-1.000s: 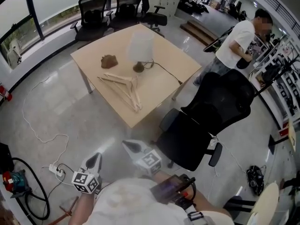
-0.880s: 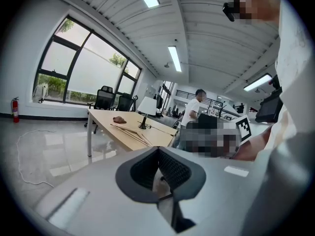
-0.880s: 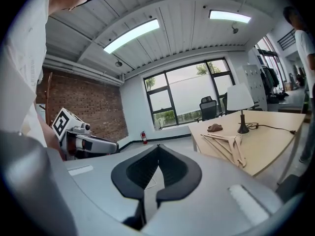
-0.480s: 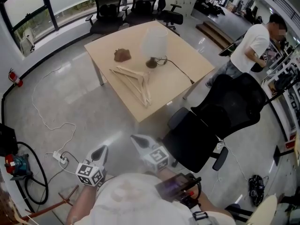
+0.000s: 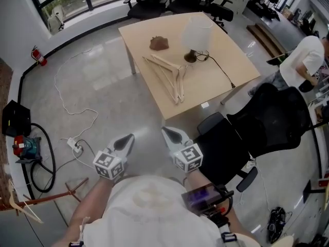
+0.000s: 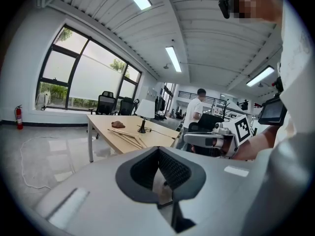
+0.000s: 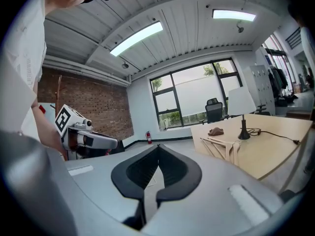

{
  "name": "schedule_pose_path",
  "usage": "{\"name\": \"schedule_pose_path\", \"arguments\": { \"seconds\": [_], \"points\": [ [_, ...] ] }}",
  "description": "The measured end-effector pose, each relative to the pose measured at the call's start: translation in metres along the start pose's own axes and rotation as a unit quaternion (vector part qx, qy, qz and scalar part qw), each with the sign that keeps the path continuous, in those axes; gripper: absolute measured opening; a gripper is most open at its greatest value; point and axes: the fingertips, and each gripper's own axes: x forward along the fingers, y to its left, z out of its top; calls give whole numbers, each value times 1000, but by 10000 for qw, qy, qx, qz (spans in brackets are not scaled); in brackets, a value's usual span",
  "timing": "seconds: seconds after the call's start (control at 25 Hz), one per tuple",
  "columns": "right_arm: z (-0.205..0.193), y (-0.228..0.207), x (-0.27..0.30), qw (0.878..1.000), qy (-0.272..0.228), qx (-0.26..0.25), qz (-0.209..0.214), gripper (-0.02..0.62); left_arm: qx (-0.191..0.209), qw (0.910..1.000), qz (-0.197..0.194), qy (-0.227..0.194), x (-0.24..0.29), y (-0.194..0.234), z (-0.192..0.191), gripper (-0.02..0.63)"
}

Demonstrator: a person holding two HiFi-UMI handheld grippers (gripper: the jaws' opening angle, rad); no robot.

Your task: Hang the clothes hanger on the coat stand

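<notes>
Wooden clothes hangers (image 5: 170, 74) lie in a loose pile on the light wooden table (image 5: 226, 66), also seen as hangers (image 6: 126, 136) in the left gripper view and hangers (image 7: 224, 146) in the right gripper view. My left gripper (image 5: 128, 138) and right gripper (image 5: 167, 133) hang side by side over the floor, well short of the table, both shut and empty. Thin wooden bars of a stand (image 5: 28, 208) show at the lower left edge. The left gripper (image 6: 158, 153) sees the other gripper at its right; the right gripper (image 7: 158, 152) sees its partner at its left.
A white lamp (image 5: 196, 36) and a brown lump (image 5: 159, 43) share the table. A black office chair (image 5: 257, 133) stands right of my grippers. A person in a white shirt (image 5: 304, 60) is at the far right. Cables and a power strip (image 5: 75, 147) cross the floor on the left.
The head view has swung left: the table and the chair slid toward the upper right and the left floor came into view. Both grippers stayed shut and sit higher in view.
</notes>
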Motion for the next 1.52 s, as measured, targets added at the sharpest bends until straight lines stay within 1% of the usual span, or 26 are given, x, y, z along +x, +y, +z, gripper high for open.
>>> {"name": "schedule_pose_path", "arguments": {
  "seconds": [0.2,0.36,0.48,0.68,0.84,1.0,1.2,1.4,1.52],
  "points": [
    [17,-19,0,9999,-82,-91,8,14,6,9998,83,-157,18,-1,19,2],
    [19,-29,0,9999,-138,12,-48,14,76,9999,46,-141,24,-5,27,2],
    [18,-36,7,9998,-129,85,-135,14,86,9999,-24,-97,30,-1,30,2],
    [22,-49,34,9997,-23,105,-206,14,42,9998,-164,-82,50,25,39,2],
    [21,-66,51,9990,160,159,-381,14,-14,9990,-441,-11,76,38,44,2],
    [36,-82,83,9981,146,178,-569,14,82,9978,-658,6,98,68,66,2],
    [47,-102,109,9969,206,158,-743,14,157,9958,-902,0,124,89,83,2],
    [57,-112,133,9956,238,75,-900,14,75,9953,-967,-21,134,117,88,2],
    [52,-115,138,9947,329,85,-973,14,-4,9952,-975,39,136,128,82,2]
  ]
}}
